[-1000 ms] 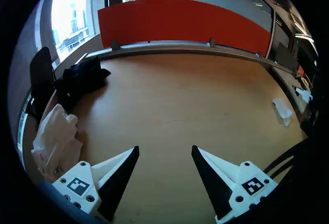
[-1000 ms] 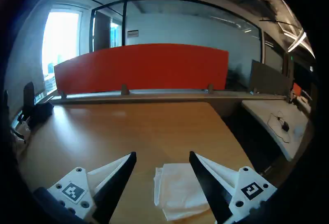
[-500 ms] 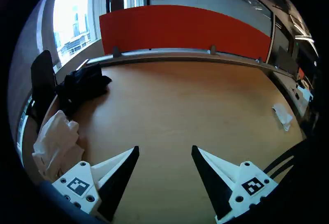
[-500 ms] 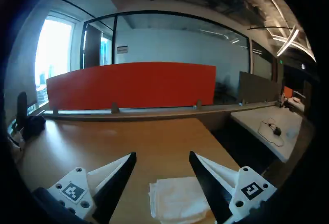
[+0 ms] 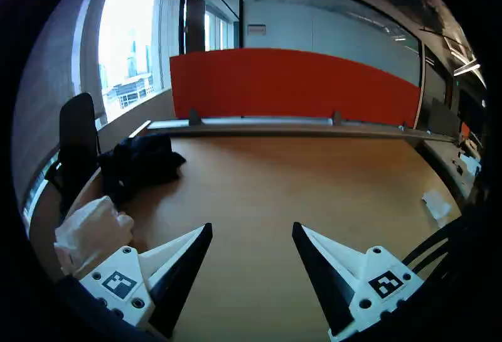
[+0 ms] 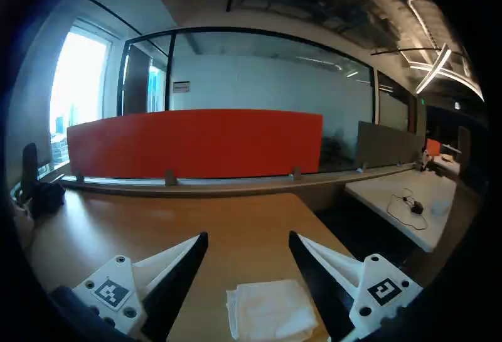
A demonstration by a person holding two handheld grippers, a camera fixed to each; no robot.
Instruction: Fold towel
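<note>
A white towel (image 6: 270, 310), folded into a small rectangle, lies on the wooden table (image 6: 188, 223) near its right edge. My right gripper (image 6: 248, 241) hovers open above it, with the towel showing low between the two fingers and touching neither. In the left gripper view the same folded towel (image 5: 436, 204) appears small at the far right of the table. My left gripper (image 5: 251, 232) is open over bare wood (image 5: 282, 179), holding nothing.
A crumpled pale cloth (image 5: 91, 232) sits at the table's left edge, with a black bag (image 5: 138, 160) behind it and a dark chair (image 5: 75, 135) beside. A red partition (image 5: 295, 88) runs along the table's far edge. A white desk (image 6: 408, 201) with a cable stands to the right.
Both grippers have tilted upward and risen, so the table and towel sit lower in each view. Both stayed open with nothing held.
</note>
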